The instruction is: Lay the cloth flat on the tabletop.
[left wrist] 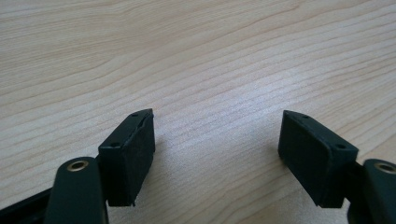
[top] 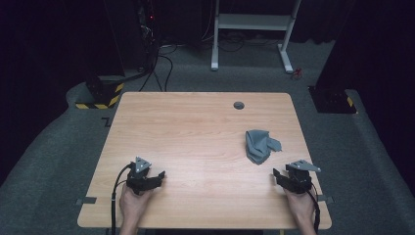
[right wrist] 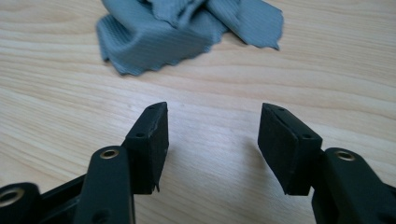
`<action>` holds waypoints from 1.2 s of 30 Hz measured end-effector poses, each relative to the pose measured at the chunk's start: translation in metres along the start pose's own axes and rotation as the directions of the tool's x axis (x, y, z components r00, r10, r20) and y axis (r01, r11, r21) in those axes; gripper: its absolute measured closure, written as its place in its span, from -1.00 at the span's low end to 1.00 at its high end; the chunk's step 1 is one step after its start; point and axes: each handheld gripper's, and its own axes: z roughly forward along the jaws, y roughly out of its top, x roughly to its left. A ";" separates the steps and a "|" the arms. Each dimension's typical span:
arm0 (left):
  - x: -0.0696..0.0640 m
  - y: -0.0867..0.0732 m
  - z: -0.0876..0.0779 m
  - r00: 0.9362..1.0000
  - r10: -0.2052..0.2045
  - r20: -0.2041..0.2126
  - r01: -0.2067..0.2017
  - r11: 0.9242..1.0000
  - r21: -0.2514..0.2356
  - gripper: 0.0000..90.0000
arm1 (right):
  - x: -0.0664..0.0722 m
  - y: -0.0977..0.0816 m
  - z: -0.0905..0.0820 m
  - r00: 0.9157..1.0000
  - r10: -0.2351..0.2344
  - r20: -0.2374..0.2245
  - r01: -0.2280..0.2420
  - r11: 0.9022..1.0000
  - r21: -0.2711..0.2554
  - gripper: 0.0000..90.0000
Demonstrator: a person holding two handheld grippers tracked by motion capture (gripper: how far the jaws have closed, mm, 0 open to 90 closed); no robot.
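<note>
Two sets of fingers rest low over the table point(top: 195, 137), both spread wide with nothing between them: the right gripper point(top: 286, 177) at the near right corner and the left gripper point(top: 151, 175) at the near left. In the right gripper view the fingers point(right wrist: 150, 140) gape over bare wood, and just ahead of them, slightly toward the left-hand finger, lies the crumpled grey cloth point(right wrist: 177, 32), apart from the pads and not touched. From the high view the cloth point(top: 259, 145) sits ahead of the right gripper and a little inward of it, near but clear of its tips, while it lies well apart from the left gripper, across most of the table's width. The left gripper view has its fingers point(left wrist: 130, 149) spread over plain wood grain. So the right hand looks much the nearer to the cloth, and a short reach forward should bring its fingers onto it. The bundle seems a bit longer running away from the fingers than across them, with a loose flap trailing out to the right, though the folds are too bunched to be sure of a true long axis.
</note>
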 end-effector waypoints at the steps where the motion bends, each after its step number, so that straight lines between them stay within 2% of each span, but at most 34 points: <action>1: 0.000 0.000 0.000 1.000 0.000 0.000 0.000 1.000 0.000 -0.38 | 0.001 0.002 0.000 1.000 -0.009 -0.011 0.008 1.000 -0.007 -0.04; 13: 0.000 0.000 0.000 1.000 0.003 0.001 -0.003 1.000 0.002 -0.39 | 0.016 0.025 0.005 0.996 -0.041 -0.085 0.038 0.998 -0.042 -0.07; 18: 0.000 0.000 0.000 1.000 0.003 0.001 -0.003 1.000 0.002 -0.39 | 0.020 0.035 0.013 0.994 -0.058 -0.092 0.055 0.998 -0.031 -0.10; 27: 0.000 0.000 0.000 1.000 0.002 0.001 -0.002 1.000 0.003 -0.39 | 0.029 0.059 0.036 0.990 -0.092 -0.104 0.092 0.996 0.002 -0.28; 32: 0.001 0.000 0.000 1.000 0.002 0.002 -0.002 1.000 0.003 -0.38 | 0.031 0.067 0.046 0.992 -0.076 -0.105 0.077 0.997 0.009 -0.32; 36: 0.001 0.000 0.000 1.000 0.002 0.003 -0.002 1.000 0.003 -0.38 | 0.034 0.068 0.052 0.991 -0.081 -0.110 0.083 0.996 0.015 -0.34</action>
